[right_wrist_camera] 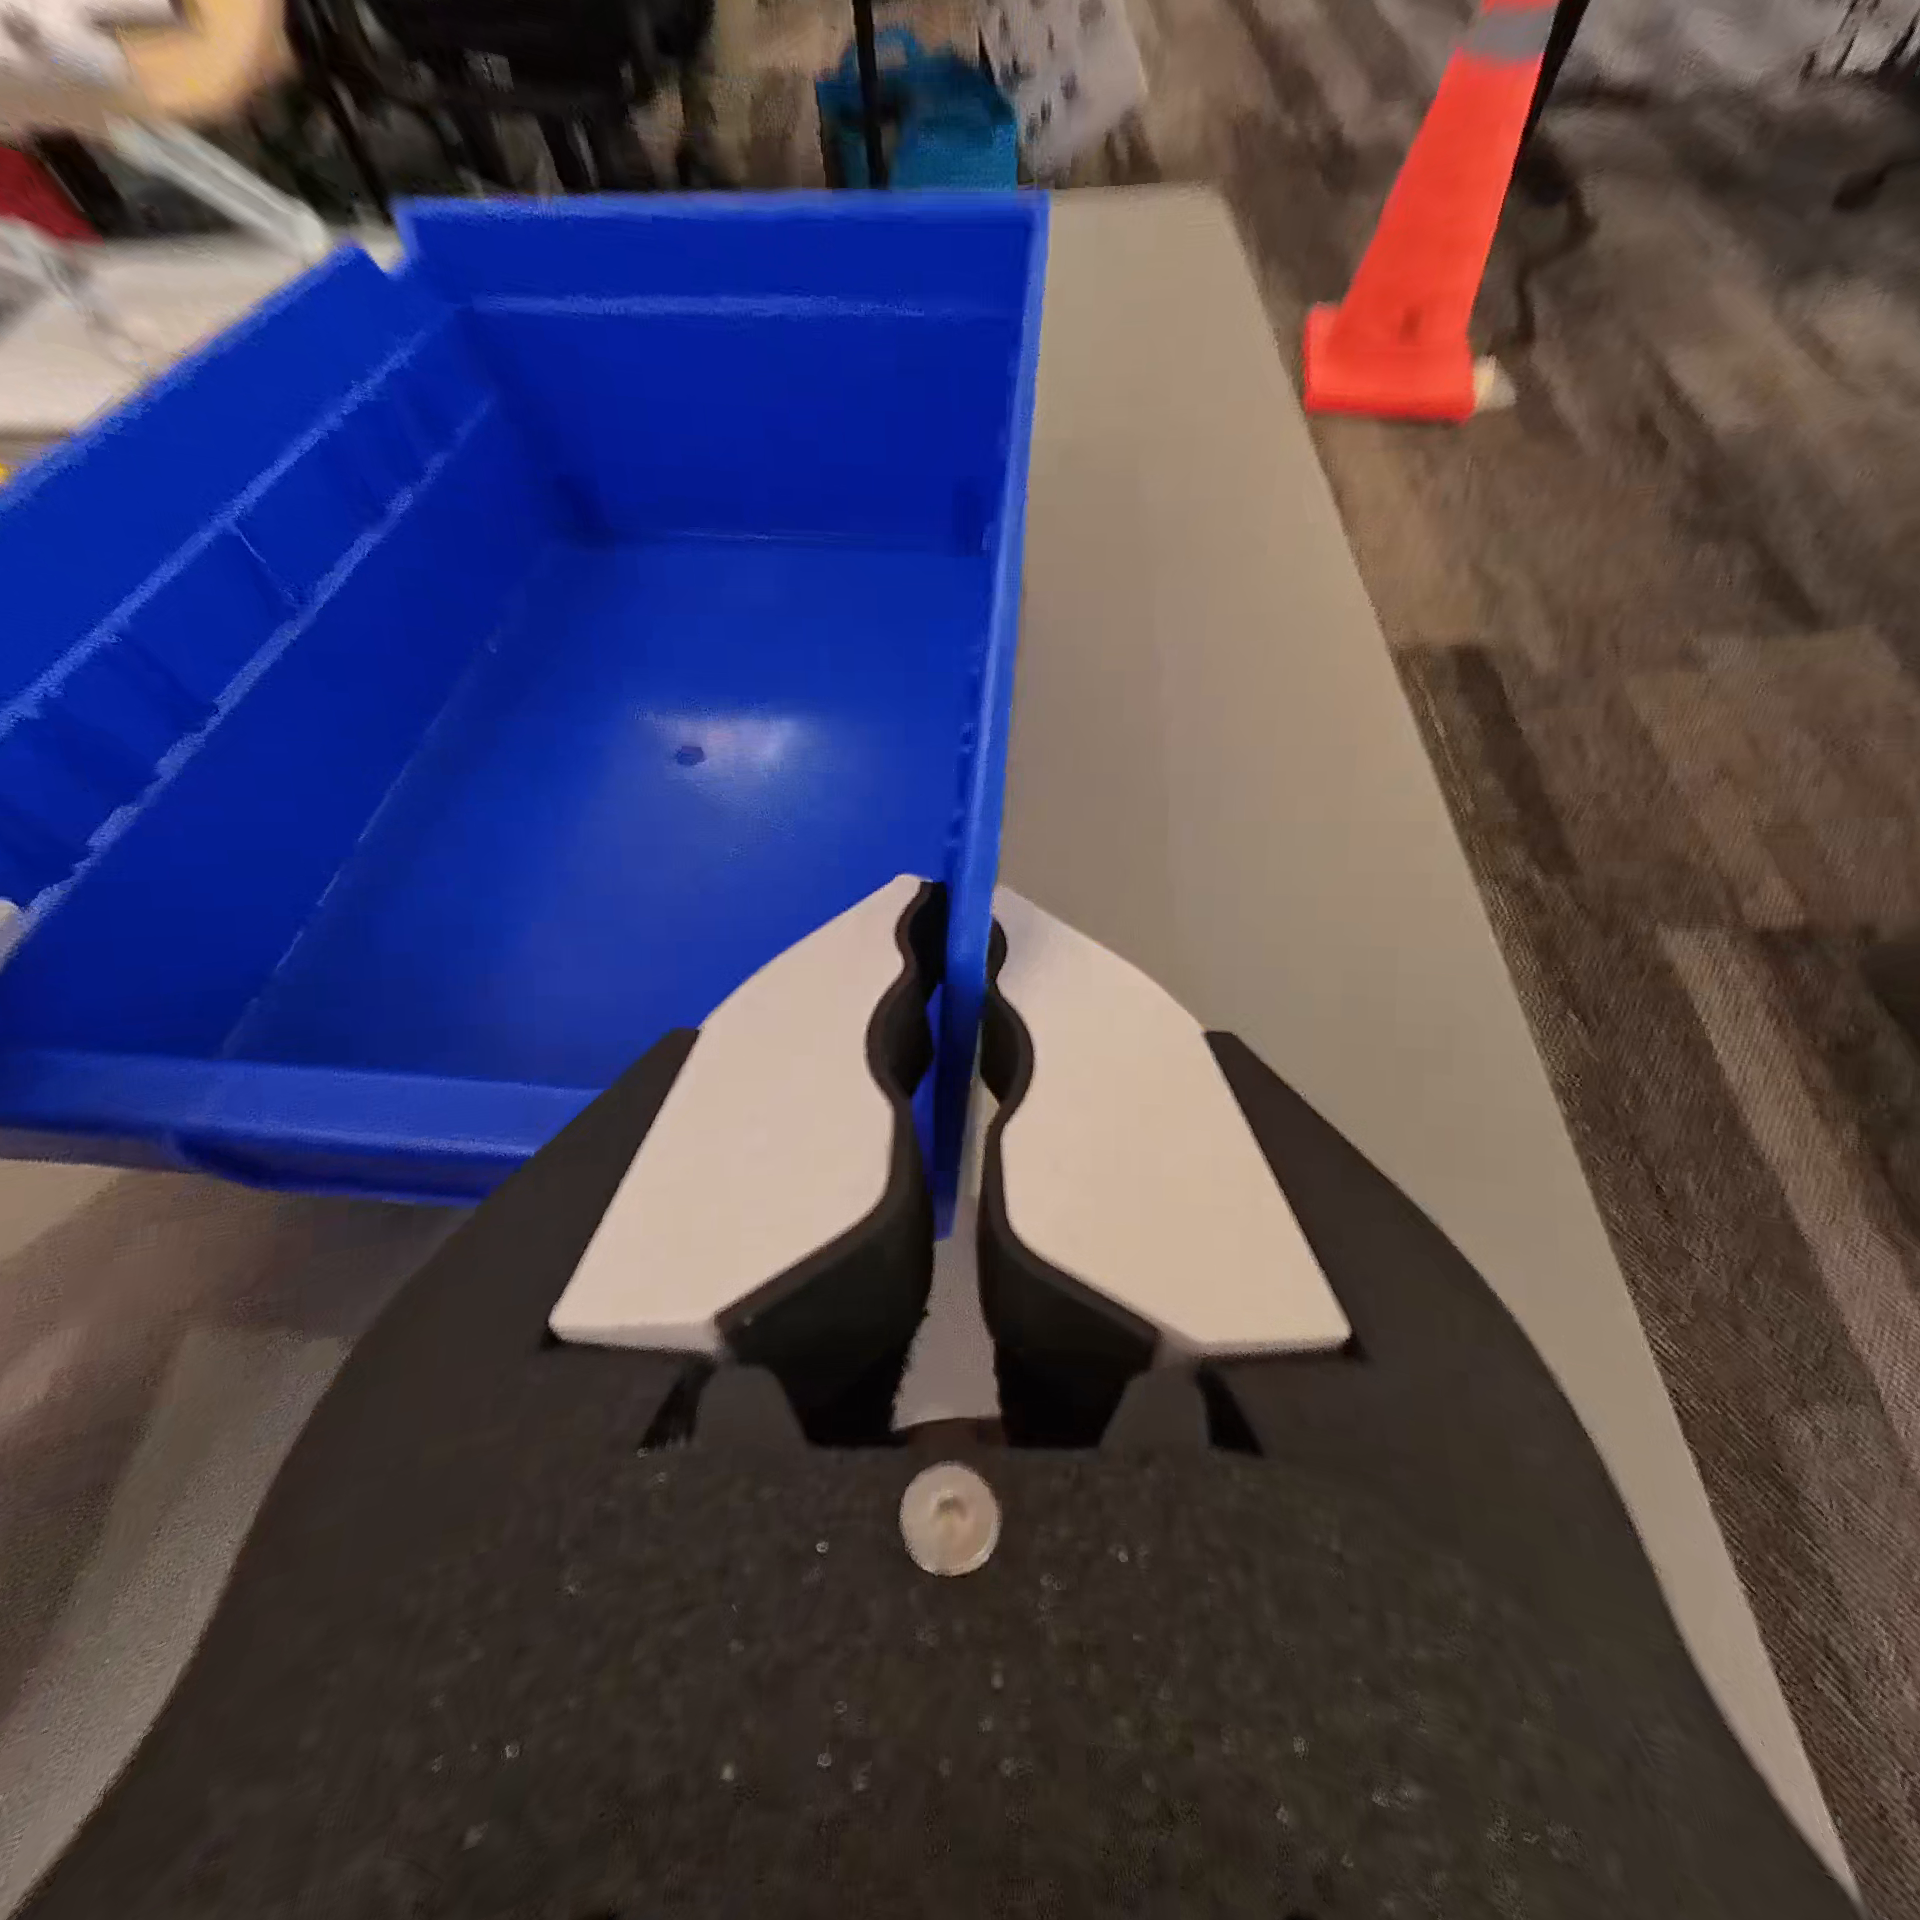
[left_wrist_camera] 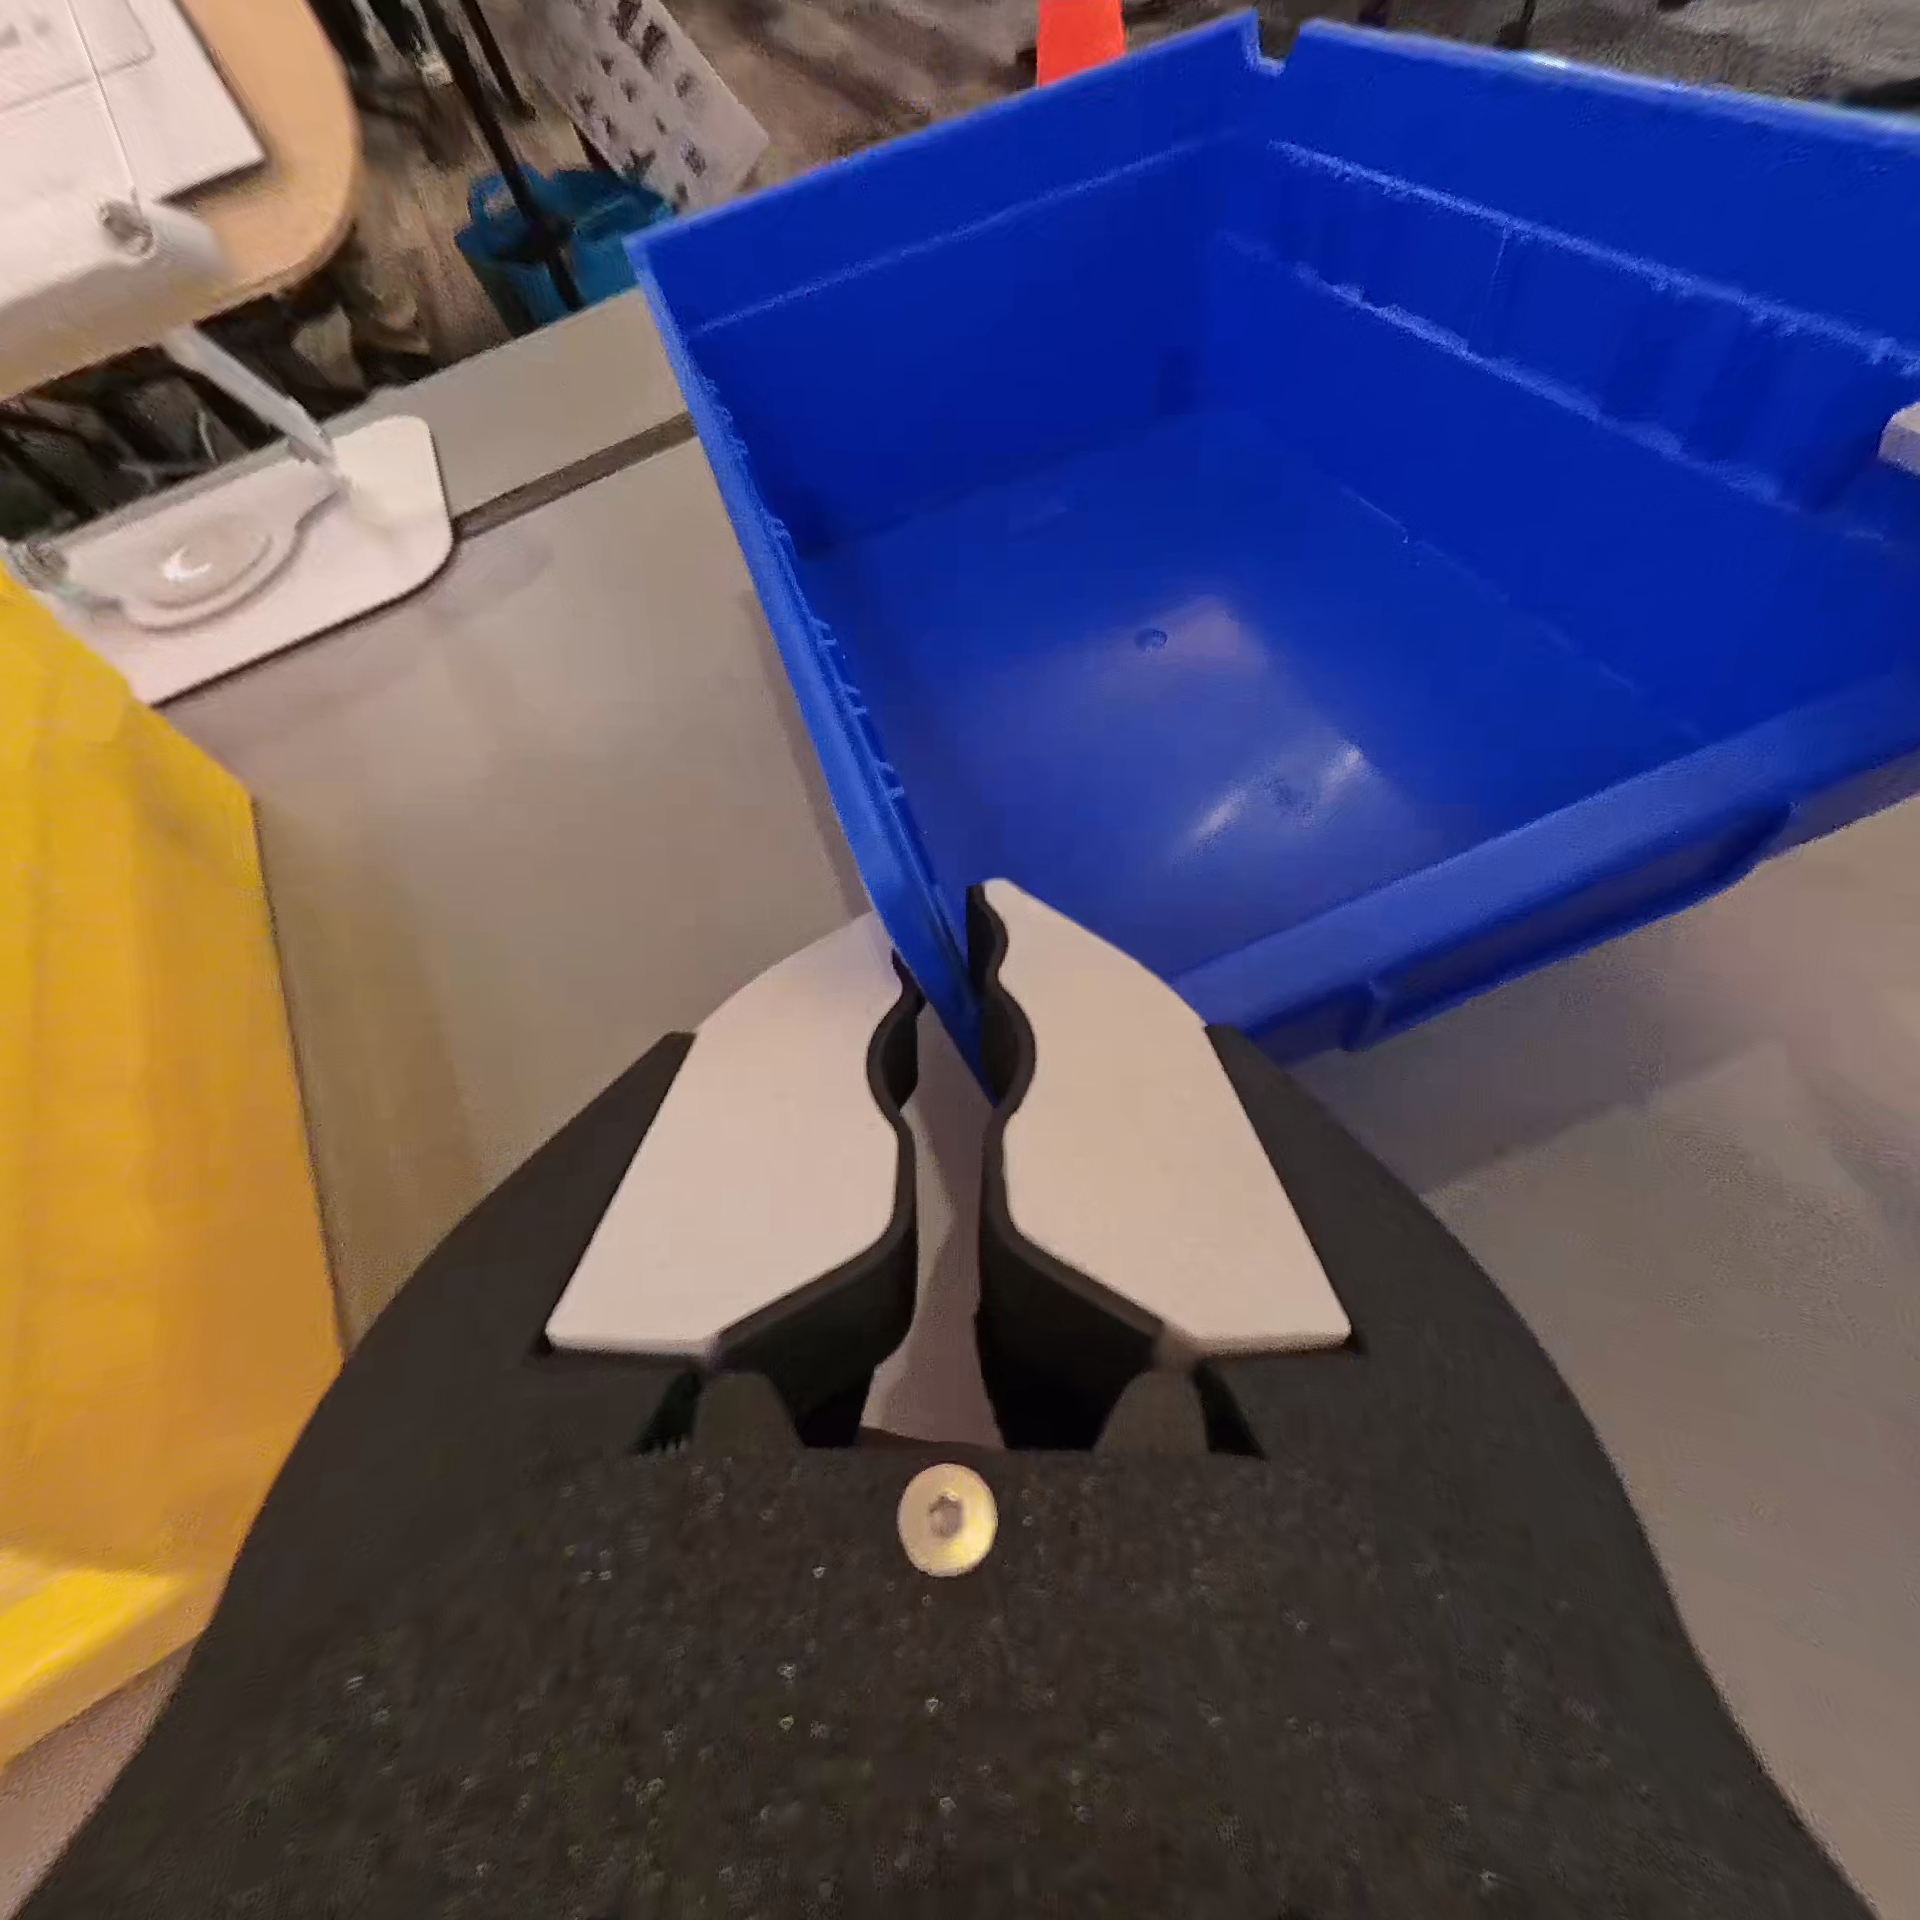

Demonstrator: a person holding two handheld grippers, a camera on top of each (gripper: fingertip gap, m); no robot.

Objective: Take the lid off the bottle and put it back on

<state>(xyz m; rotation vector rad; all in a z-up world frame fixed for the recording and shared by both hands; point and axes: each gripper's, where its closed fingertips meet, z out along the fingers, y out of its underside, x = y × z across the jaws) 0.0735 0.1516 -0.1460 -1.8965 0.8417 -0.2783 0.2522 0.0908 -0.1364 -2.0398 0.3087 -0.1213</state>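
Left gripper (left_wrist_camera: 948,951) and right gripper (right_wrist_camera: 951,935) each clamp a side wall of the empty blue bin (left_wrist_camera: 1299,582), frame centre. No bottle or lid visible. Uneven pull may twist the bin free.

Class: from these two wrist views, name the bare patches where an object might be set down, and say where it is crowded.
Free: the blue bin's floor; the table strip between bin and right edge; the table between bin and yellow bin. Crowded: the far left corner, by the white stand, and both near bin walls, clamped by the left gripper and right gripper.
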